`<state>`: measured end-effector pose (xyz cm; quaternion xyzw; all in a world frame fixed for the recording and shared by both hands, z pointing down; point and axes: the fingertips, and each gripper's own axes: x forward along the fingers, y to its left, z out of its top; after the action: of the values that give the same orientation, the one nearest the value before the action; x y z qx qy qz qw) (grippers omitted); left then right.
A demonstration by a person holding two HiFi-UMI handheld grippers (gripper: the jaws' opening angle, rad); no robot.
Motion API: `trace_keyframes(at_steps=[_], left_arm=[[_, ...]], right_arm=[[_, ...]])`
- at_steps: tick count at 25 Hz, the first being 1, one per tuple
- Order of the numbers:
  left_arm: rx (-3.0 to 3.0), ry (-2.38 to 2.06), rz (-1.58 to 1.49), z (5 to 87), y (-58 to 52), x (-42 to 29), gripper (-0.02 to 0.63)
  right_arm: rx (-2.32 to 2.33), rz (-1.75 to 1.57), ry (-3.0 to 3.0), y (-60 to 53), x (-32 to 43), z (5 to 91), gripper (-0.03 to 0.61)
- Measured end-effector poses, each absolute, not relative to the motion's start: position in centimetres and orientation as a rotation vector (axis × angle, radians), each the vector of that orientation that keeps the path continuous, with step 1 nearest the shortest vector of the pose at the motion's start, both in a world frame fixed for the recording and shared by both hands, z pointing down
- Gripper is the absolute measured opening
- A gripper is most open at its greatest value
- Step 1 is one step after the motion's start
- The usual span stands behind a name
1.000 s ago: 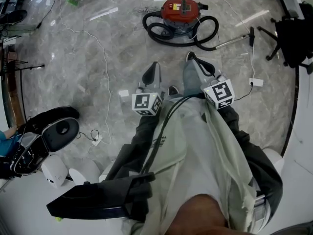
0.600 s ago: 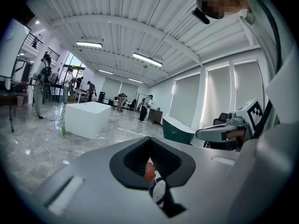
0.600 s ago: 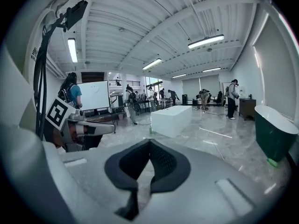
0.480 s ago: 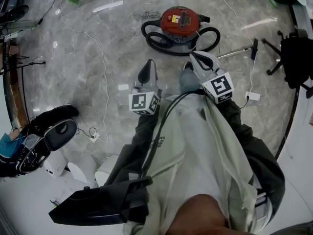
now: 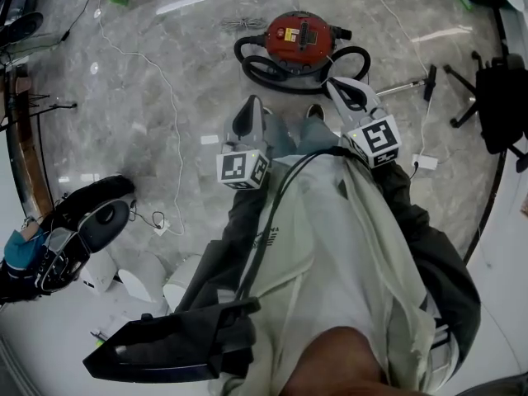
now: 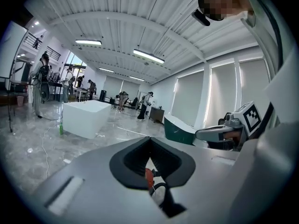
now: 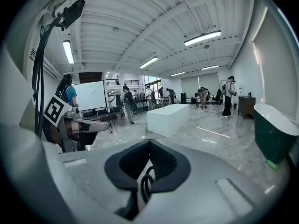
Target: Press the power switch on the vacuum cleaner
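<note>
The red vacuum cleaner (image 5: 301, 33) stands on the marble floor at the top of the head view, its black hose (image 5: 272, 77) coiled around it. My right gripper (image 5: 332, 83) points at the hose's near right loop, just short of the vacuum, jaws together and empty. My left gripper (image 5: 252, 106) is lower and to the left, farther from the vacuum, also shut on nothing. In the left gripper view a red bit of the vacuum (image 6: 148, 178) shows through the gap below the shut jaws (image 6: 149, 139). The right gripper (image 7: 149, 141) view shows a loop of black hose (image 7: 145, 183) there.
A metal wand (image 5: 403, 86) lies right of the vacuum. A white cable (image 5: 172, 89) runs across the floor to a plug block (image 5: 162, 229); another block (image 5: 426, 162) lies at right. A black office chair (image 5: 497, 97) stands far right; black gear (image 5: 87, 221) sits lower left. Several people stand far off.
The view has closed in on the vacuum. My right gripper has moved forward to the hose's near loop; the left gripper has followed slightly. Both stay shut.
</note>
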<state>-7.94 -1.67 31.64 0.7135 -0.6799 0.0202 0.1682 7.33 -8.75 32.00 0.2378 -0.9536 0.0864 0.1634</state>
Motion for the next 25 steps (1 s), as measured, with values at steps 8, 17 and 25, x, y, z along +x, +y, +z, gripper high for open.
trace_keyframes(at_steps=[8,17,25], left_arm=[[2.144,-1.798,0.062,31.2,-6.1,-8.0,0.003],[2.235,-1.695,0.07,31.6,-9.2,-10.6,0.003],[2.19,-1.608,0.217,35.3,-11.8,-12.2,0.003]], right_arm=[[0.848,0.287,-2.66,-10.1,8.2,31.6,-0.002],[0.965,0.269,-2.615,-11.1,5.5,30.9,-0.002],[0.995,0.336,-2.558,-12.7,4.3,32.5,-0.002]])
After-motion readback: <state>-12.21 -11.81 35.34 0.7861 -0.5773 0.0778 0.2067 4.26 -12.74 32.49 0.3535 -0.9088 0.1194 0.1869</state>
